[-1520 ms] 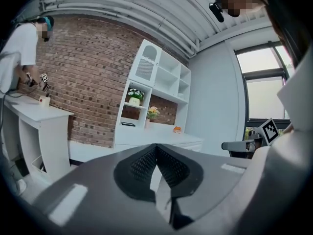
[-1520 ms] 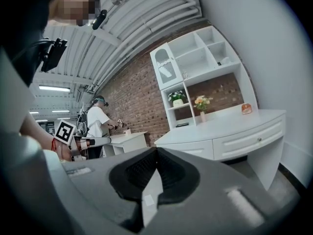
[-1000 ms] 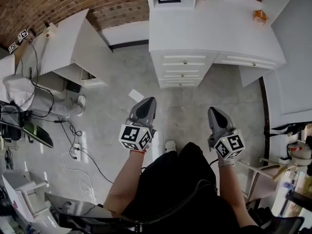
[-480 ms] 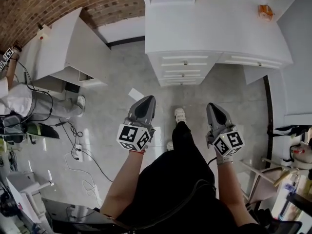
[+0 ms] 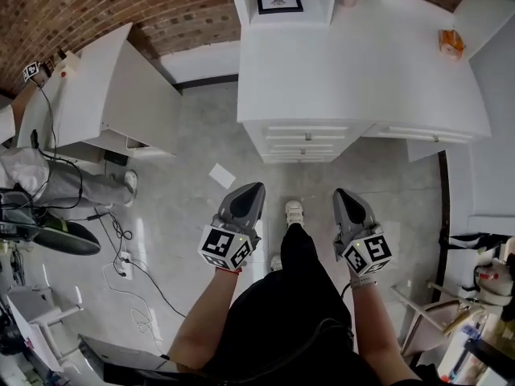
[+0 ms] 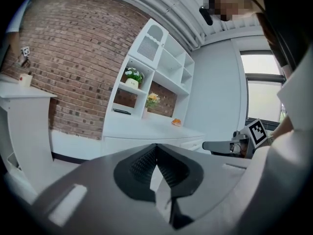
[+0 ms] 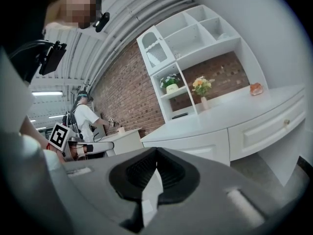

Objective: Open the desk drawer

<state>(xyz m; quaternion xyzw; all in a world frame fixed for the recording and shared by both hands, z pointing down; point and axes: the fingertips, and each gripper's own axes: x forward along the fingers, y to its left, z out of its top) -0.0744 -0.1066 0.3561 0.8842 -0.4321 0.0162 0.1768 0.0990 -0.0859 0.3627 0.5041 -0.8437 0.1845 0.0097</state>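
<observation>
closer now, desk drawers point(image 5: 306, 137) sit well ahead of pressed-together left claw point(image 5: 255, 188) and right claw point(image 5: 340, 193).

Looks like a staged home-office set inside a bigger industrial hall. At 12 o'clock there's a white desk point(image 5: 354, 71) with drawers point(image 5: 304, 139) and a shelf unit point(image 7: 195, 58) holding potted flowers point(image 7: 201, 86), with a brick wall point(image 5: 105, 6) at 11 o'clock. But loose cables point(image 5: 121, 244) trail over the floor point(image 5: 185, 215) at 9 o'clock, the ceiling point(image 7: 127, 28) is ribbed metal, and another person point(image 7: 87, 119) stands at a second white desk point(image 5: 105, 87) at 10 o'clock.
</observation>
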